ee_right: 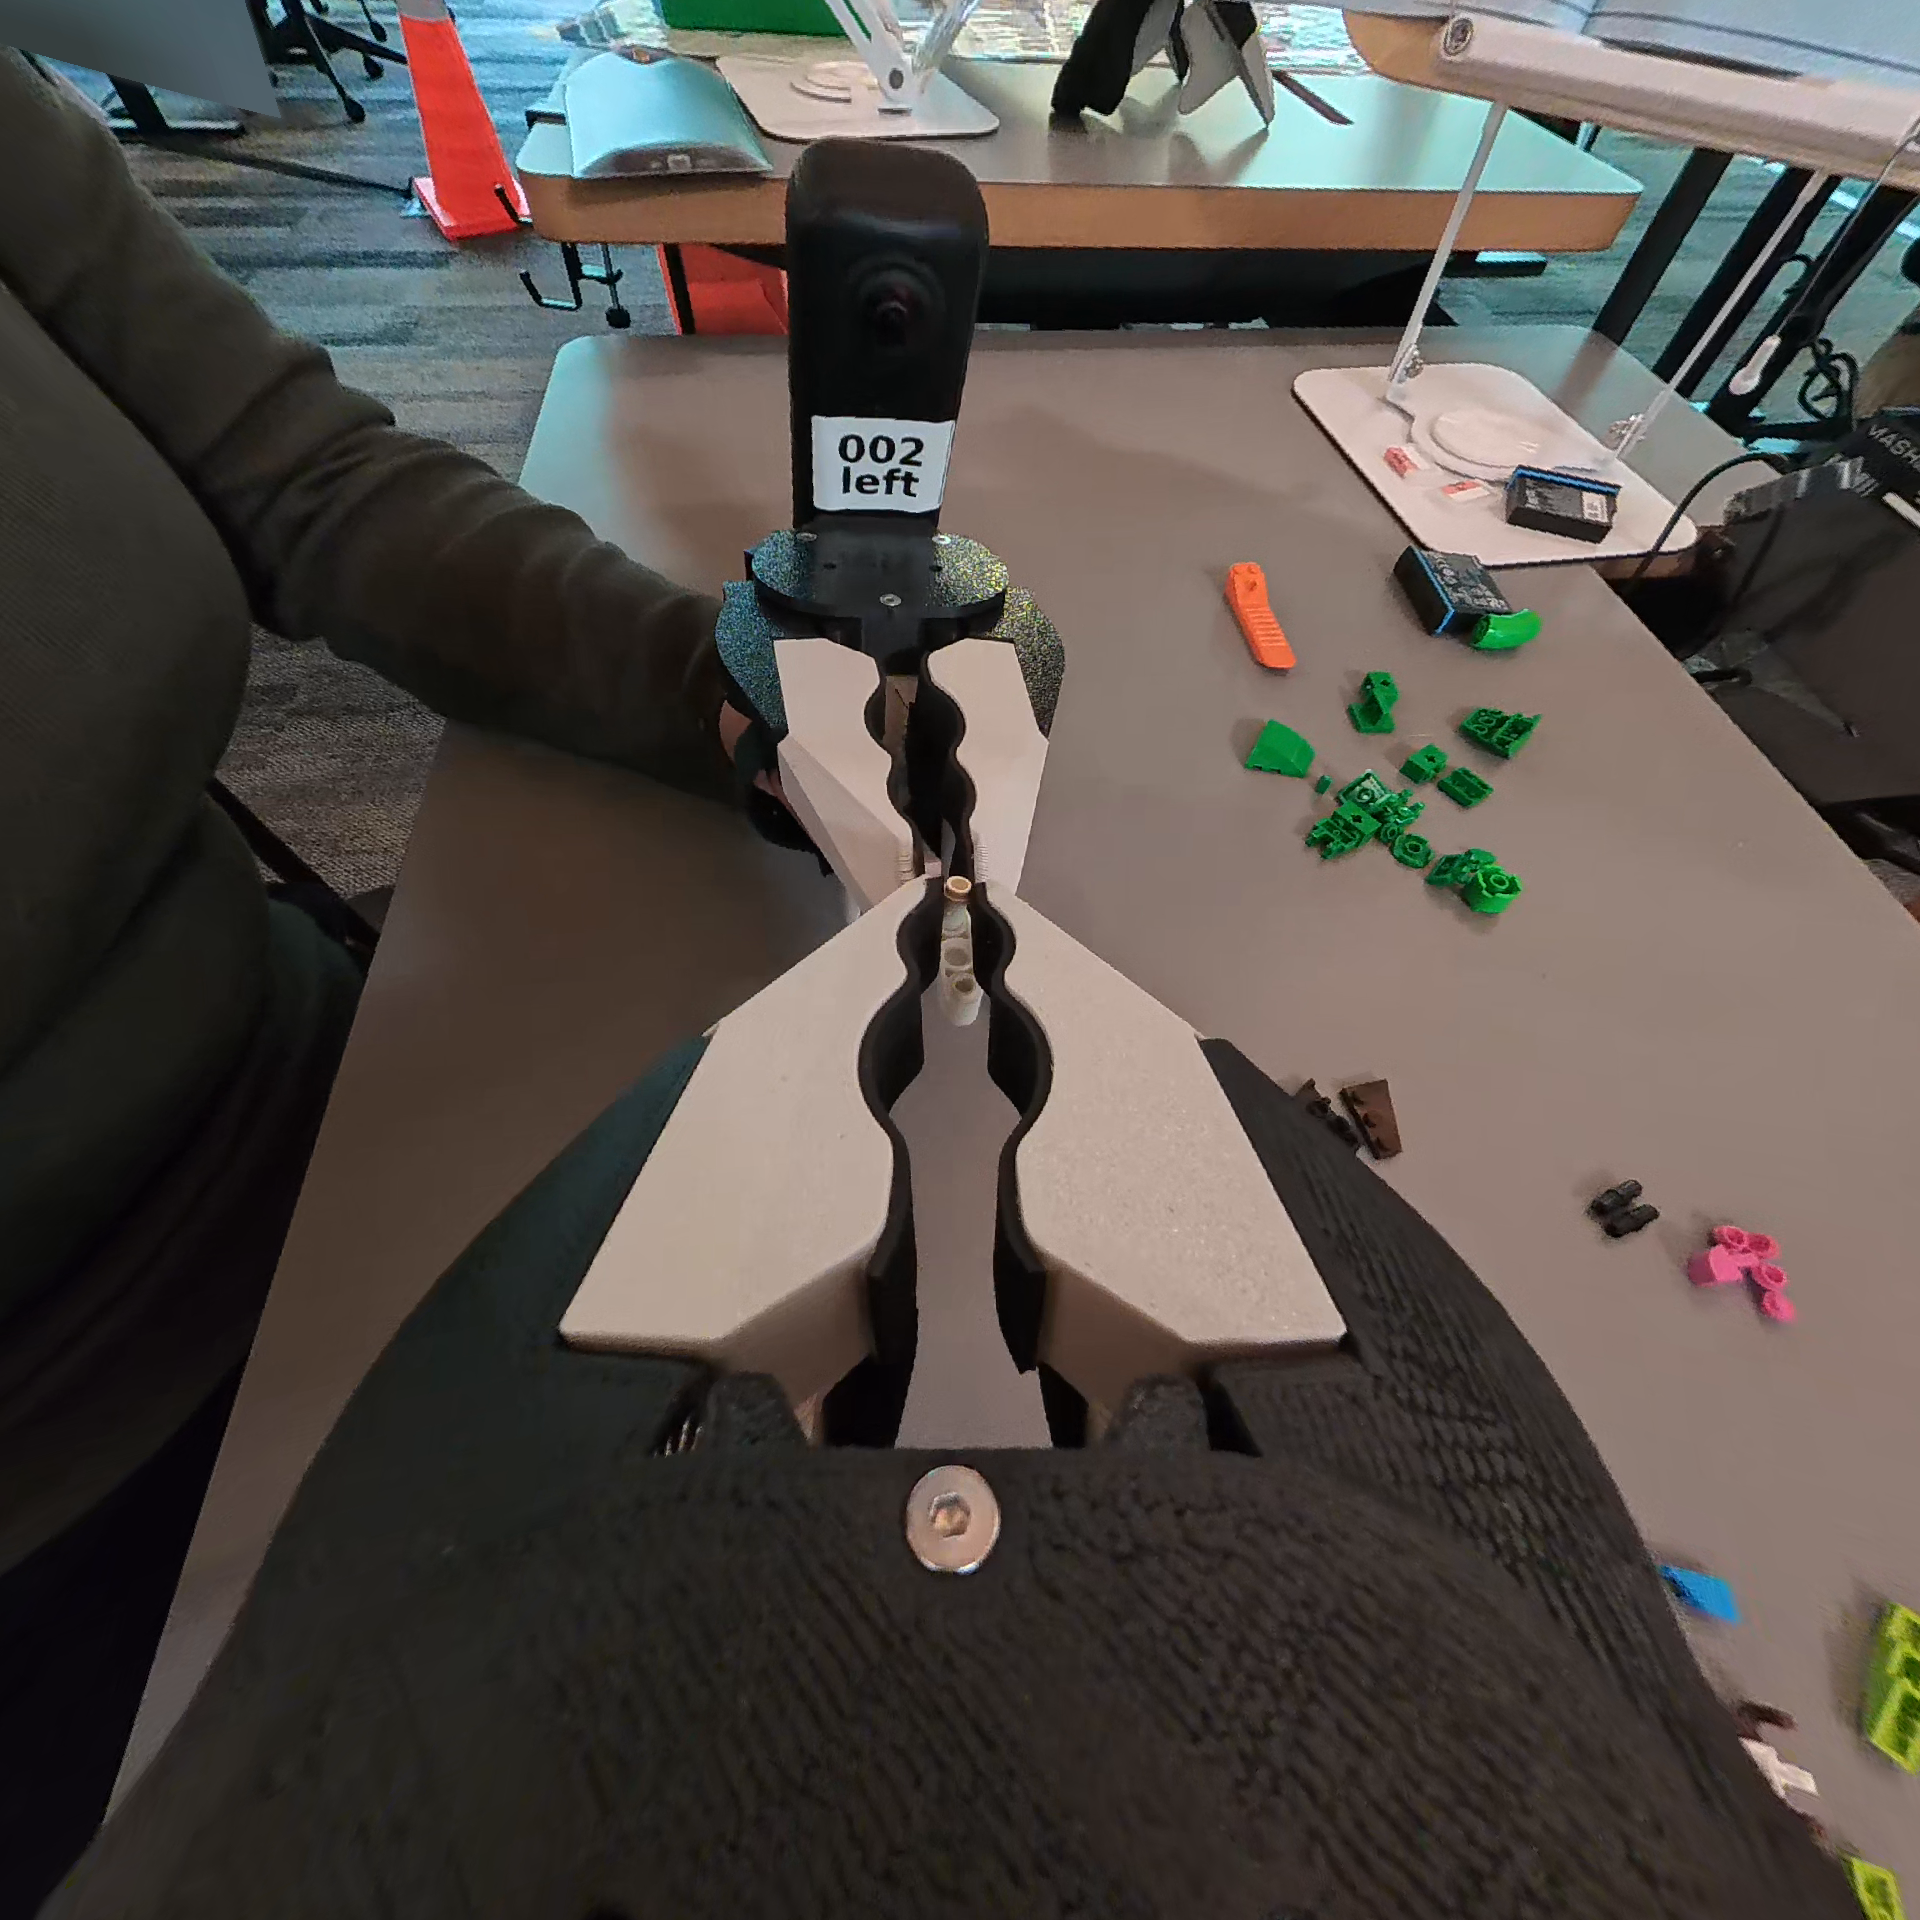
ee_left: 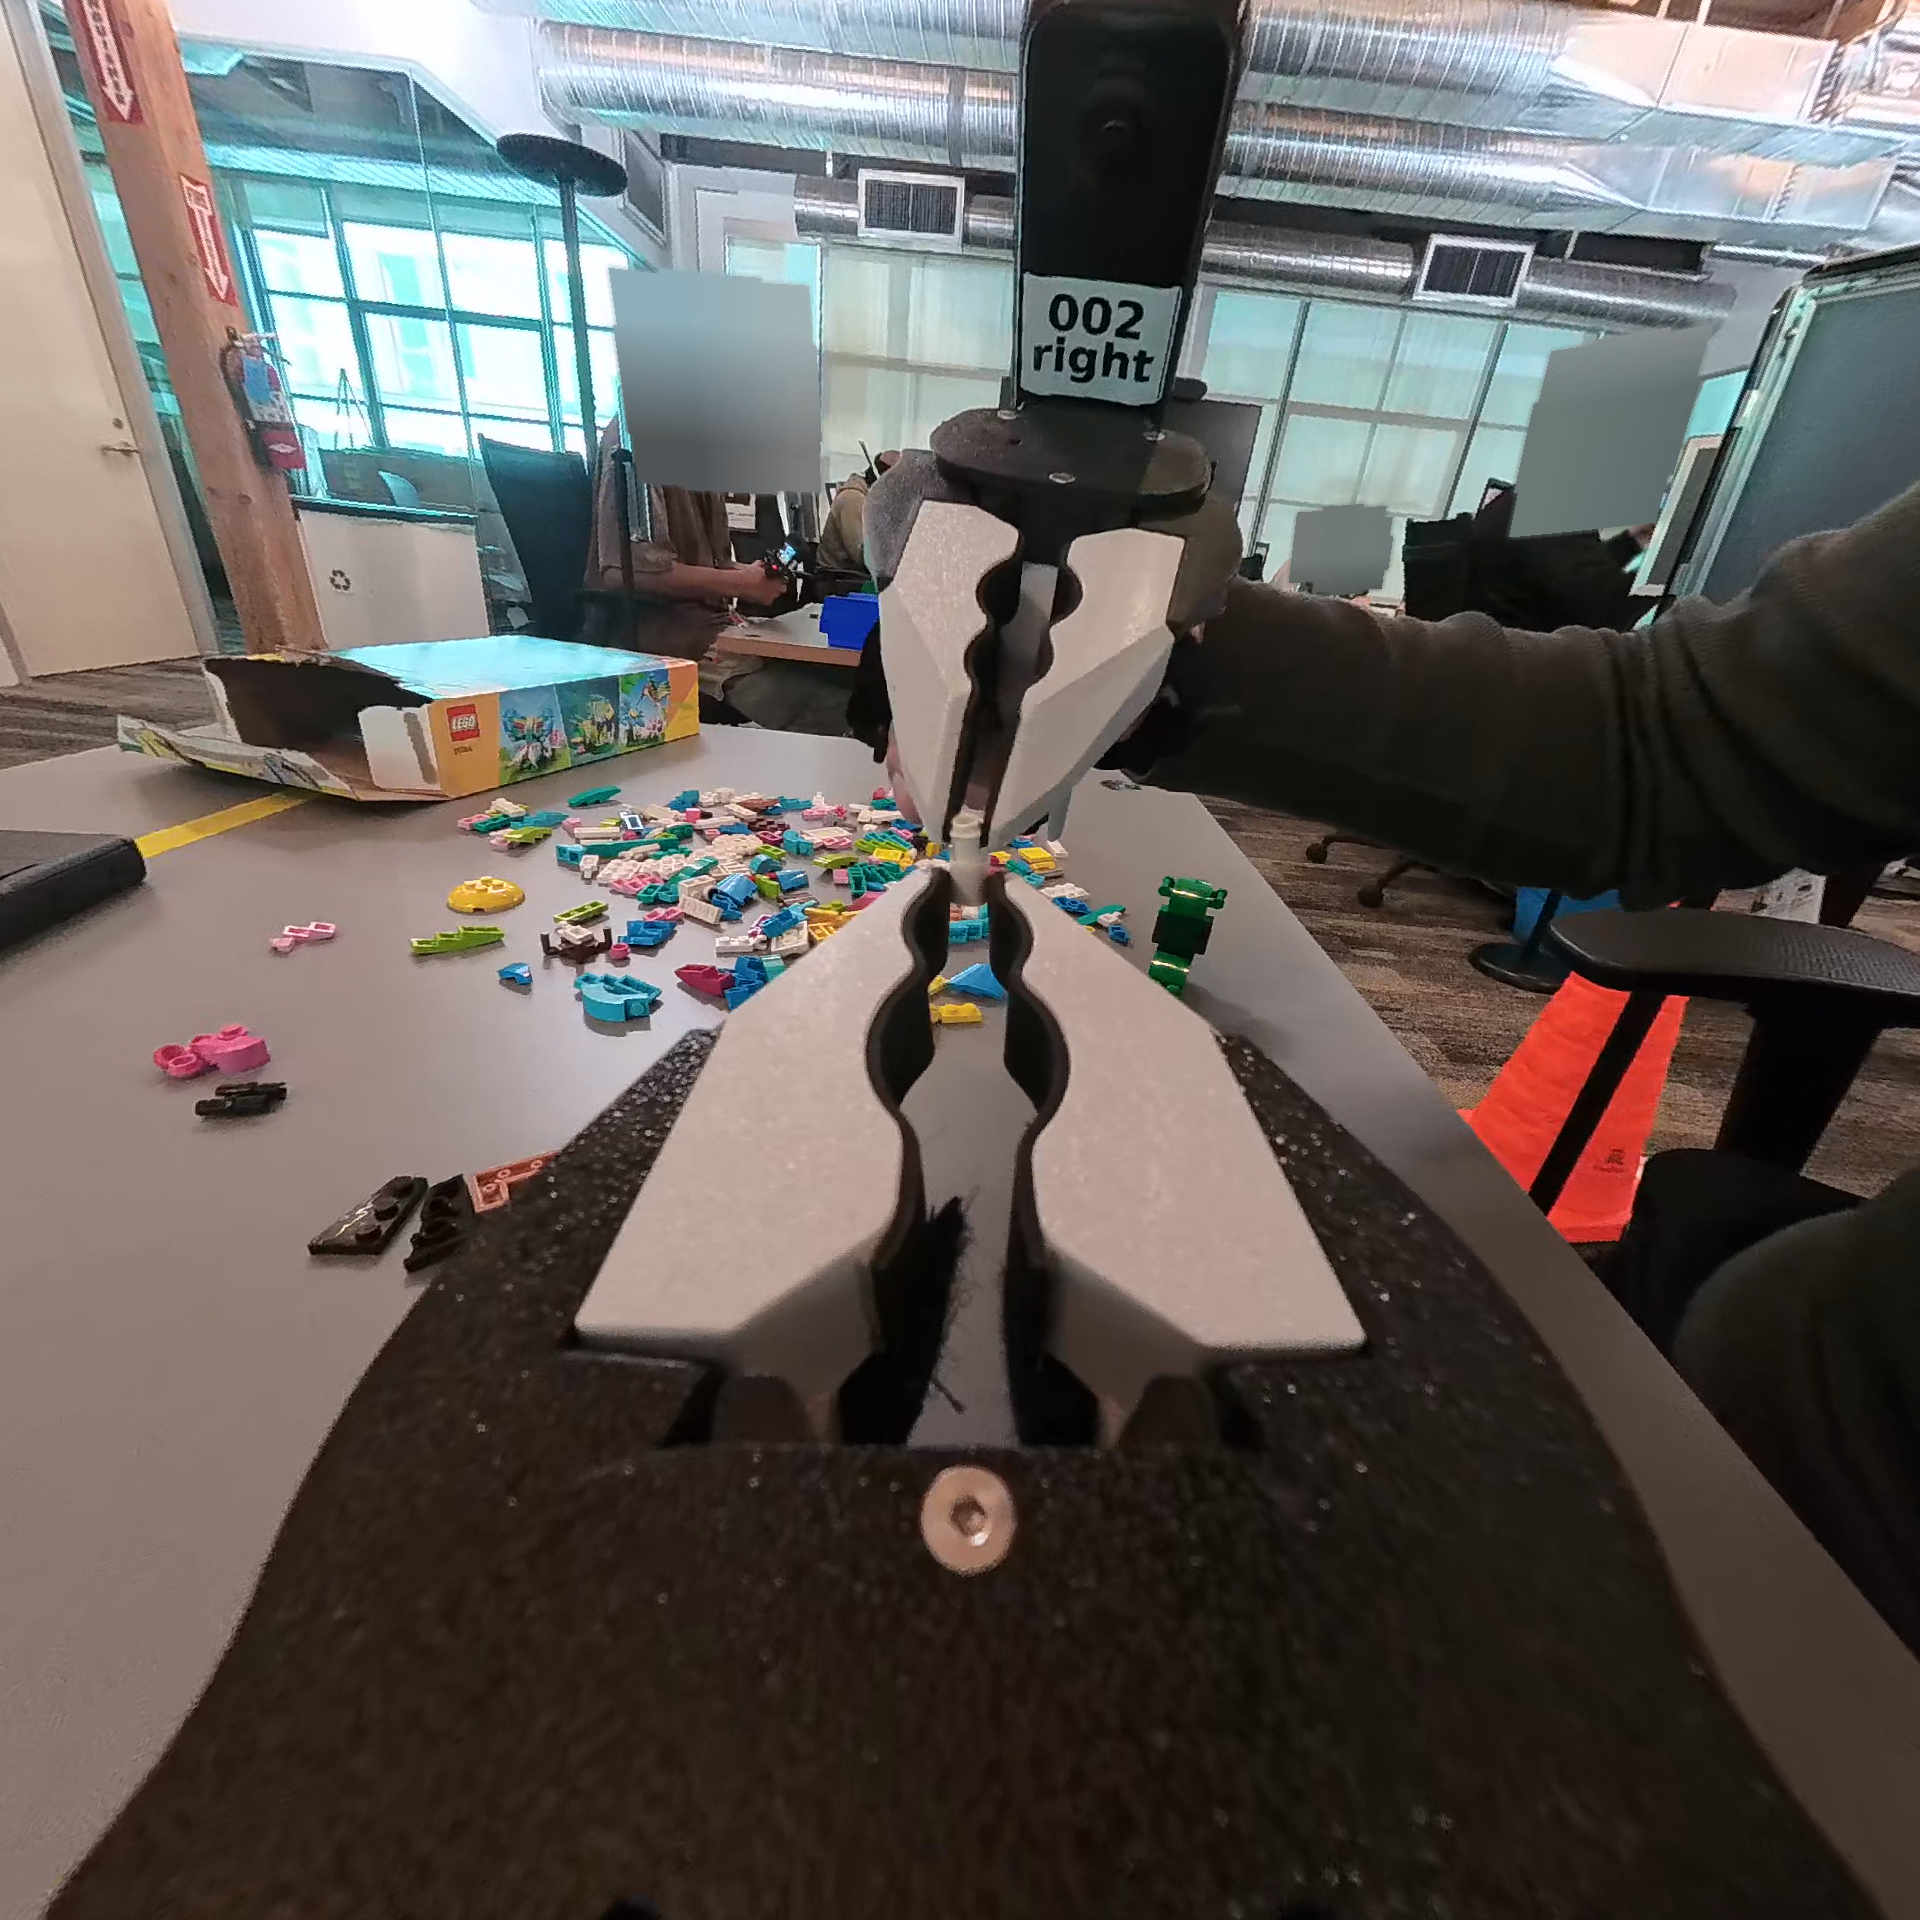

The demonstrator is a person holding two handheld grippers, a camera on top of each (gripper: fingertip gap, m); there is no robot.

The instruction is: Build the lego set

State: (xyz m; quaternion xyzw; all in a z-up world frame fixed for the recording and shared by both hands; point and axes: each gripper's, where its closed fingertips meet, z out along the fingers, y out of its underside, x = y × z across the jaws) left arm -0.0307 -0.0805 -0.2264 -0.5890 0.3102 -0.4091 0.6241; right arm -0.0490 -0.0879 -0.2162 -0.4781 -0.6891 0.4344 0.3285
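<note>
Over the table (ee_left: 312, 1299) both grippers, left (ee_left: 966, 896) and right (ee_right: 956, 940), pinch one white lego pin (ee_right: 958, 971); labelled box (ee_left: 520, 717) far left, pin's ends hidden btw tips.

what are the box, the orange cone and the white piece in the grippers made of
Box: printed cardboard, seemingly; its torn flap shows a brown, fibrous inside.
Cone: probably flexible plastic or rubber, matte orange.
White piece: hard moulded plastic with a slight sheen, like the loose bricks.
</note>
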